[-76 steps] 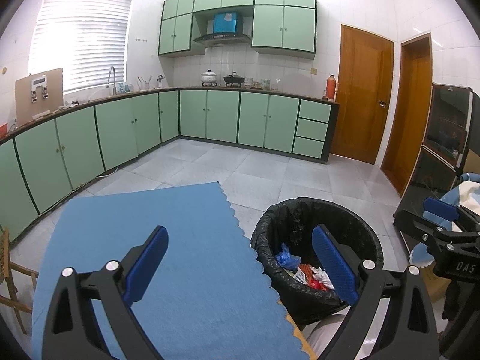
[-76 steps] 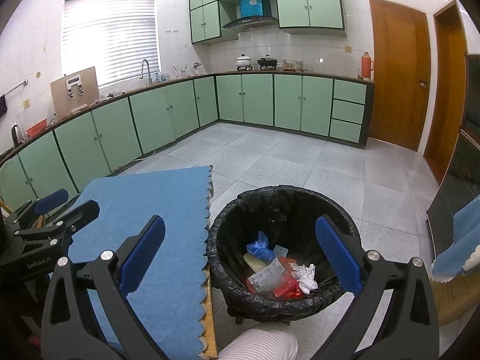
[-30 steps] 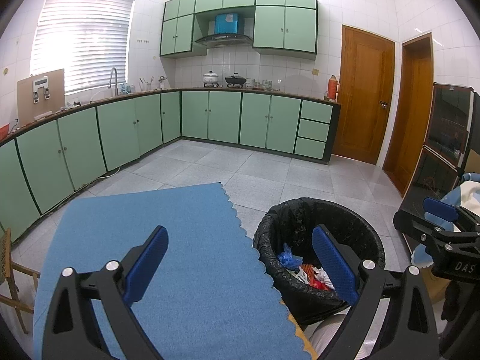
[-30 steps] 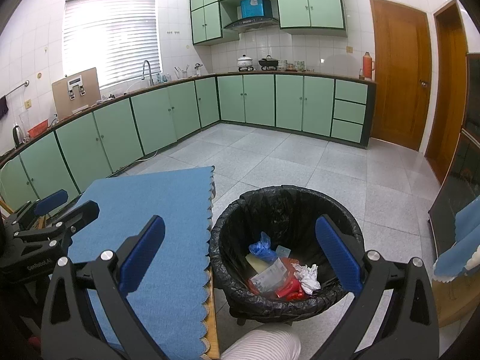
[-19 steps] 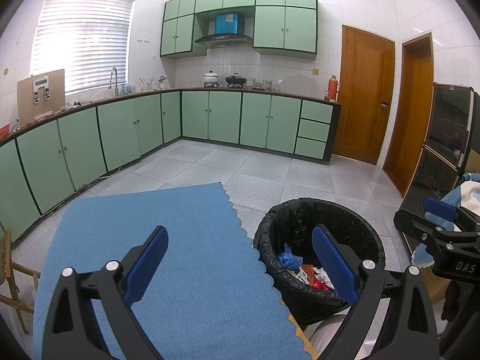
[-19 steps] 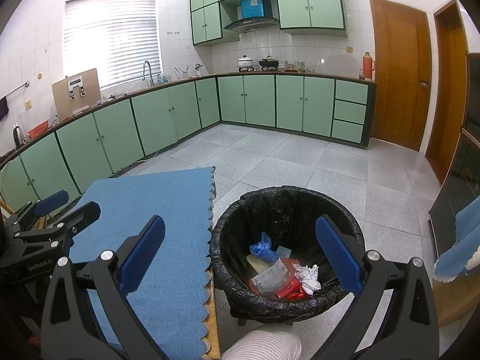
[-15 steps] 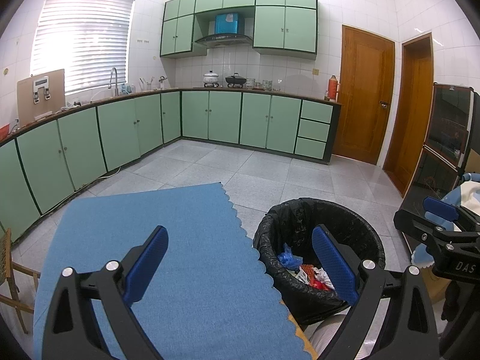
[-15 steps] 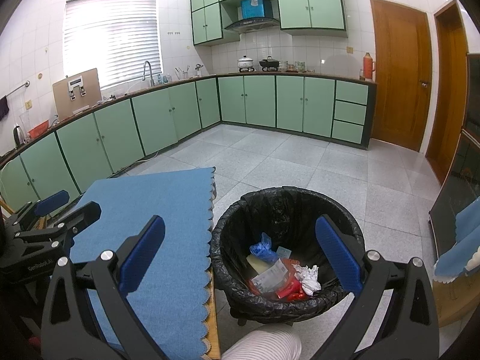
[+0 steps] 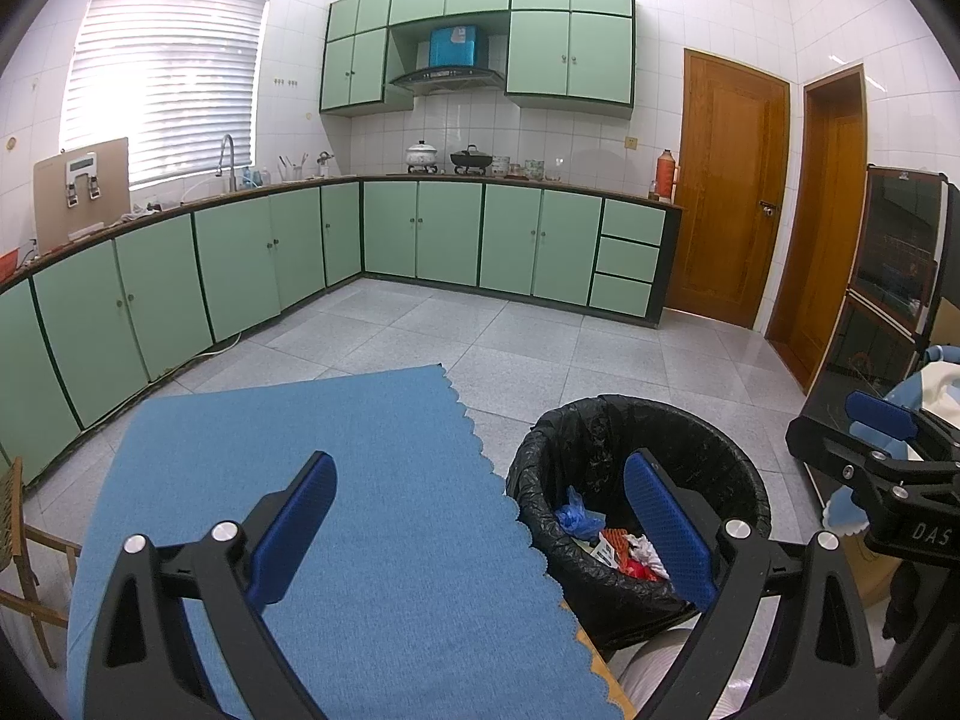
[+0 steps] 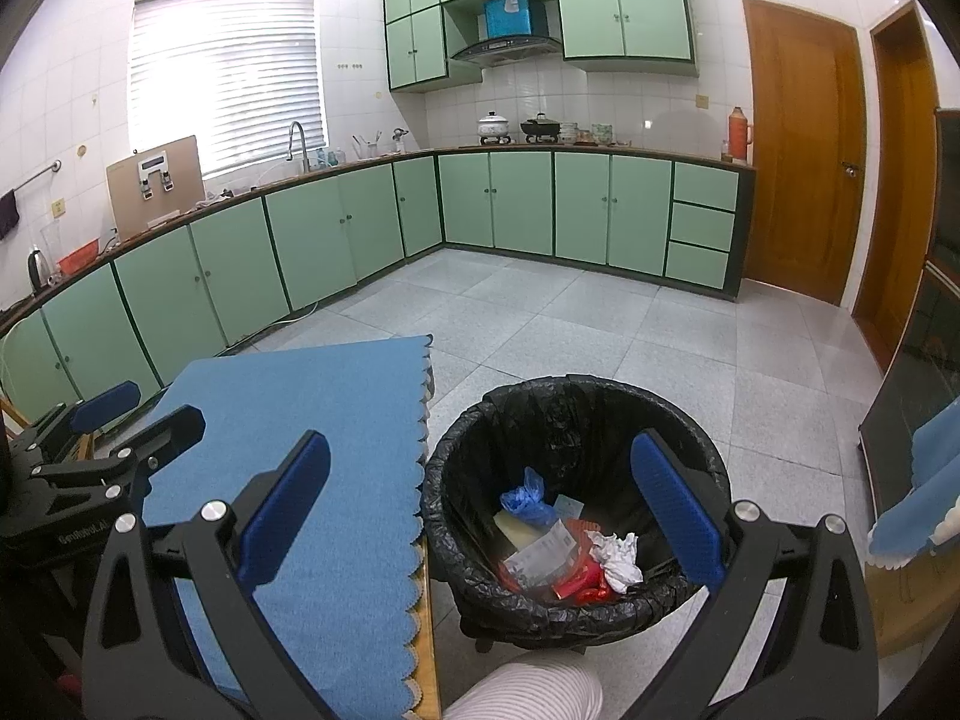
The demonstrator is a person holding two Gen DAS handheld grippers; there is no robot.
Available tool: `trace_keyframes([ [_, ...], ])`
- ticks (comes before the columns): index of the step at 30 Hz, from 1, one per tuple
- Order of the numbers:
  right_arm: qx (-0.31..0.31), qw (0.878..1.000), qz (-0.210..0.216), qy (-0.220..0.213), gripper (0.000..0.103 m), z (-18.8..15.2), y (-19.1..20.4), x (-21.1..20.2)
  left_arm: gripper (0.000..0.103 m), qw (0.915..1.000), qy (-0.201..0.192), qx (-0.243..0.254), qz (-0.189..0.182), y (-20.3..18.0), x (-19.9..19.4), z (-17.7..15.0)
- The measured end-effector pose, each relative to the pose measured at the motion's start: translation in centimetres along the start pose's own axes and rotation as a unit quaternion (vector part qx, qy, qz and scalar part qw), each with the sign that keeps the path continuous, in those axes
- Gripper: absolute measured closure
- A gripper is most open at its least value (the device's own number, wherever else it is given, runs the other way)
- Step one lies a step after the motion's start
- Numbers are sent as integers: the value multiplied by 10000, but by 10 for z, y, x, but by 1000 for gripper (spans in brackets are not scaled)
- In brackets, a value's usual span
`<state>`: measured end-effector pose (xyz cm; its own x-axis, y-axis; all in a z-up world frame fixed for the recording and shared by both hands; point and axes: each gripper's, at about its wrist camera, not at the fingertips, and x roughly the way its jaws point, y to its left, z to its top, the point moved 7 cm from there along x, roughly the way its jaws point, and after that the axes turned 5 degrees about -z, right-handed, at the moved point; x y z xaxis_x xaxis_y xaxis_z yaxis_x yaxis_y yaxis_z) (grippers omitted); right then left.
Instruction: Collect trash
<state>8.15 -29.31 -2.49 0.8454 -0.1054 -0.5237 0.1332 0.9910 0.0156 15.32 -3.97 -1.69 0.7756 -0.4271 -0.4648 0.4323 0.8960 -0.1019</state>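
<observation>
The trash (image 10: pixel 576 546) lies in a loose heap at the bottom of a round bin (image 10: pixel 576 396) lined with a crinkled black bag, standing on the grey tiled floor (image 10: pixel 540 312) just beside the scalloped edge of a blue cloth (image 10: pixel 312 420) that covers the counter. In the heap are a knotted blue plastic bag (image 10: pixel 528 501), a crumpled white tissue (image 10: pixel 618 552), a shiny red wrapper (image 10: pixel 579 582), a pale yellowish flat piece and a printed paper slip whose text is too small to read. The right hand-held gripper (image 10: pixel 480 516) hangs above the bin and the cloth's edge with its blue-padded fingers spread wide and nothing between them. The left hand-held gripper (image 9: pixel 480 528) is likewise spread and empty, over the cloth (image 9: pixel 336 480) with the bin (image 9: pixel 642 420) under its right finger. In the left wrist view the right tool's black body shows the letters "DAS"; in the right wrist view the left tool's body carries small white lettering that cannot be read with certainty. Green cabinets (image 10: pixel 522 204) line the far walls.
</observation>
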Motion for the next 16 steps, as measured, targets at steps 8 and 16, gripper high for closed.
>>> trace_keyframes([
  [8, 2, 10000, 8, 20, 5, 0, 1, 2, 8, 10000, 36, -41, -8, 2, 2, -1],
  [16, 12, 10000, 14, 32, 5, -2, -2, 4, 8, 10000, 52, -71, 8, 4, 3, -3],
])
